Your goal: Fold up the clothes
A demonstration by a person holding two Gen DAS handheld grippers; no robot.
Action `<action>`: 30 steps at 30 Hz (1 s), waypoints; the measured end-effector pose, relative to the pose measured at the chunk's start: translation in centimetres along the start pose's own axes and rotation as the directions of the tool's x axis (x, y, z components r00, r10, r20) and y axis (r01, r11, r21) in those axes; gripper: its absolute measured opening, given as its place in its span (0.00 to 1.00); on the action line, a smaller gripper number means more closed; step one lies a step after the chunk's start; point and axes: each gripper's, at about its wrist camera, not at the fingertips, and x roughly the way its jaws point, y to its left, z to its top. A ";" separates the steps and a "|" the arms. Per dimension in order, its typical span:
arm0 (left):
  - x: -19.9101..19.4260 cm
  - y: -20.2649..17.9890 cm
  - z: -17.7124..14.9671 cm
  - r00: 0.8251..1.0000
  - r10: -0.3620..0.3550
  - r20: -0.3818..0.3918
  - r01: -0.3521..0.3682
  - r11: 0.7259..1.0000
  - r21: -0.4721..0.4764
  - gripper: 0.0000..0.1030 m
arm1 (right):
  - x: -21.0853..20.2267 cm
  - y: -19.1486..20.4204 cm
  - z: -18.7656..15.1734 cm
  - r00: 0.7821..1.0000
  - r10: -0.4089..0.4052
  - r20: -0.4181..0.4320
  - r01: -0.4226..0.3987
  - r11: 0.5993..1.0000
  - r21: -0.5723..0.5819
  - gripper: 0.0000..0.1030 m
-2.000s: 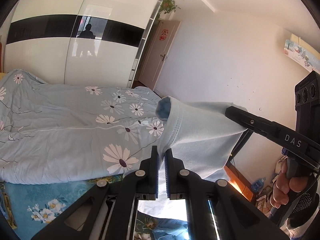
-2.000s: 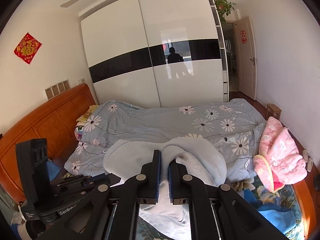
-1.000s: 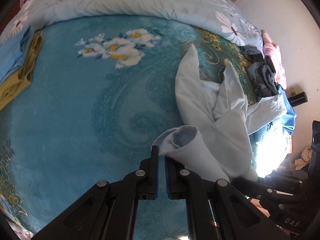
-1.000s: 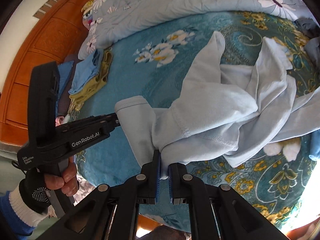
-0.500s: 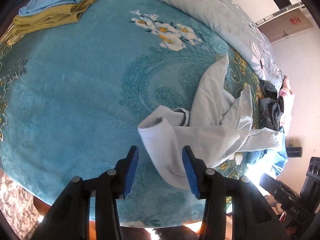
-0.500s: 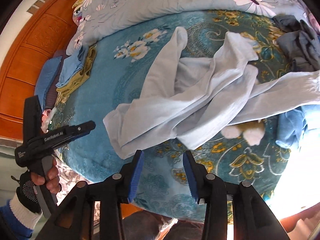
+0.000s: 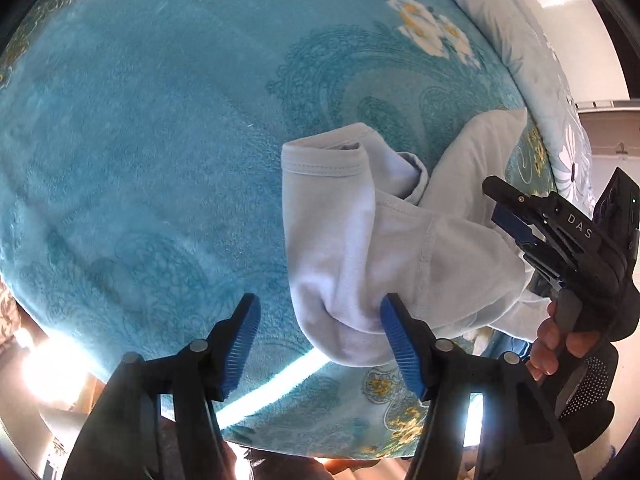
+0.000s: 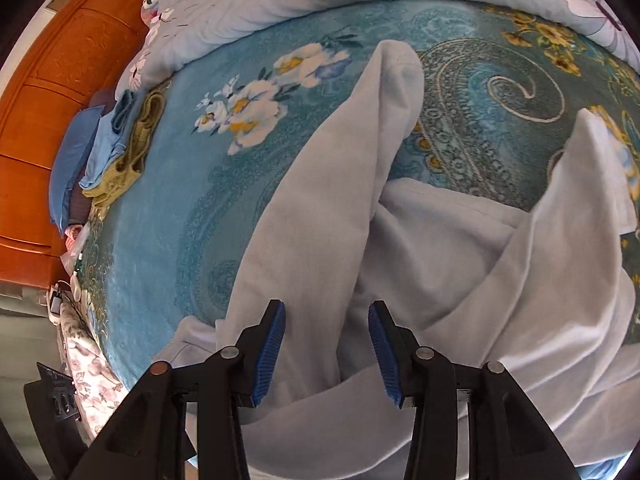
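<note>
We see the crumpled pale blue fleece garment [image 8: 420,264] lying on the teal floral blanket [image 7: 160,140] of the bed. Our left gripper [image 7: 320,344] hangs over its cuffed end, fingers [image 7: 240,336] spreading wider, clamped on nothing. Our right gripper [image 8: 326,350] hovers above the cloth, fingers apart, gripping nothing.

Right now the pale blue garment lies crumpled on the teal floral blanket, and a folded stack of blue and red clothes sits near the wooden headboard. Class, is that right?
Not quite. In the right wrist view, the folded stack near the wooden headboard is blue and mustard yellow, not red. The pale blue garment does lie crumpled on the teal floral blanket.
</note>
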 end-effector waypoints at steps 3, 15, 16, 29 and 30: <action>0.1 0.1 0.4 1.000 -0.029 0.009 0.030 0.999 -0.041 0.61 | 0.7 0.2 0.1 0.999 0.038 -0.013 -0.038 0.999 -0.006 0.45; -2.0 -3.9 2.6 0.994 -0.064 0.085 0.067 0.997 -0.028 0.06 | -4.1 1.8 2.7 0.994 0.067 0.090 -0.063 0.997 -0.054 0.04; -2.7 -4.5 3.2 0.992 -0.076 0.099 0.077 0.997 -0.004 0.06 | -5.2 1.8 3.1 0.991 0.063 0.115 -0.057 0.997 -0.052 0.04; -17.7 -18.5 12.0 0.920 -0.350 0.179 0.202 0.811 0.550 0.05 | -28.3 3.8 6.4 0.802 -0.138 0.581 0.113 0.990 0.079 0.04; -19.0 -20.1 12.5 0.912 -0.374 0.171 0.211 0.782 0.587 0.05 | -30.3 4.3 6.4 0.773 -0.154 0.615 0.123 0.988 0.094 0.04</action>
